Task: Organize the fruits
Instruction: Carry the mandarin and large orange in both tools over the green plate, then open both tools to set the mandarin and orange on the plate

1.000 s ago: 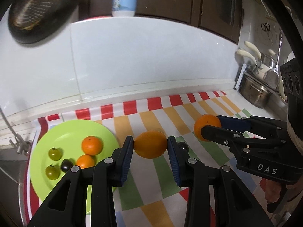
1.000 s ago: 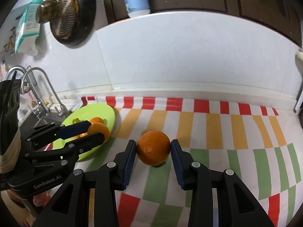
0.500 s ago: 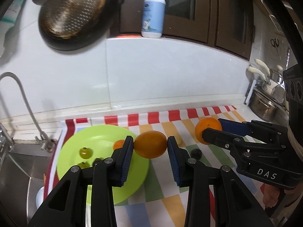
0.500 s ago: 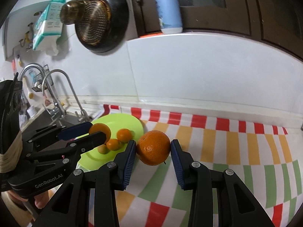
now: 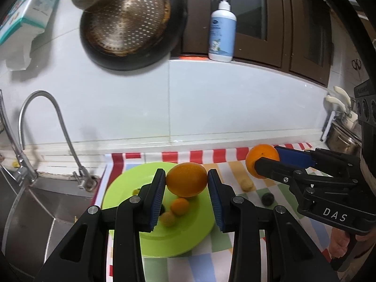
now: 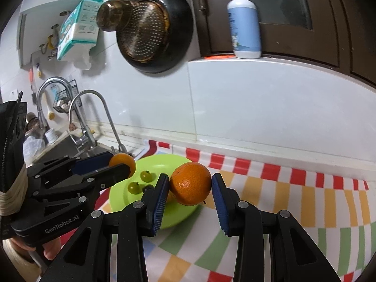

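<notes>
My left gripper (image 5: 186,182) is shut on an orange (image 5: 186,179) and holds it in the air over the green plate (image 5: 178,237). On the plate lie a small orange (image 5: 179,206), a yellowish fruit (image 5: 168,219) and other small fruits partly hidden by the fingers. My right gripper (image 6: 190,185) is shut on a second orange (image 6: 190,183), raised over the plate's right edge (image 6: 174,216). Each gripper shows in the other view, the right one (image 5: 266,162) and the left one (image 6: 119,163). Two green tomatoes (image 6: 147,176) and a dark fruit (image 6: 148,188) lie on the plate.
A striped cloth (image 5: 235,268) covers the counter; on it lie a small yellow fruit (image 5: 246,185) and a dark fruit (image 5: 268,198). A sink (image 5: 35,211) with a tap (image 5: 47,127) is left of the plate. A pan (image 5: 131,21) hangs on the wall; a pump bottle (image 5: 222,28) stands above.
Both grippers have risen and moved left with their oranges, from above the cloth to above the green plate. The view now takes in the sink, tap and pan.
</notes>
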Motion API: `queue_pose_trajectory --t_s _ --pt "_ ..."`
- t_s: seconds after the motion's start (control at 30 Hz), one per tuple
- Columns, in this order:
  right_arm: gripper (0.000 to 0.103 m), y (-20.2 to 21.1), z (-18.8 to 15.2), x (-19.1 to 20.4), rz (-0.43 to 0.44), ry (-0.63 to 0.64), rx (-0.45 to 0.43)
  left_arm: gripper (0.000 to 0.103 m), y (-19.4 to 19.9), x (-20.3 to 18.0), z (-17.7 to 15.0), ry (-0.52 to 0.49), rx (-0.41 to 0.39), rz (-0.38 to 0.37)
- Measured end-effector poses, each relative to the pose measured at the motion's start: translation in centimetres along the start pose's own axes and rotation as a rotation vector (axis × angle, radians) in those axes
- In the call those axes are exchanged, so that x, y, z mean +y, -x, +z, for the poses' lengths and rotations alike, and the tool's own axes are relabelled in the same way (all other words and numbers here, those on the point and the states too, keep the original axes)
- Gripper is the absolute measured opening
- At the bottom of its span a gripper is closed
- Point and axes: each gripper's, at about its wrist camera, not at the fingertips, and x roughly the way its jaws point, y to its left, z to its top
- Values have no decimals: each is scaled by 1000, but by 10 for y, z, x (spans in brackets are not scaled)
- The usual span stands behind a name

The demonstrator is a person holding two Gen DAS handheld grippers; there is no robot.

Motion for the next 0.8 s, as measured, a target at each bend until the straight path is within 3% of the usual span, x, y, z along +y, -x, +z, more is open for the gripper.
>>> queue_pose_trajectory --t_s 0.37,0.8 --pt "39 -34 20 20 63 39 12 36 -11 30 2 9 4 75" --pt "39 -106 28 24 119 68 105 36 -64 57 1 -28 57 63"
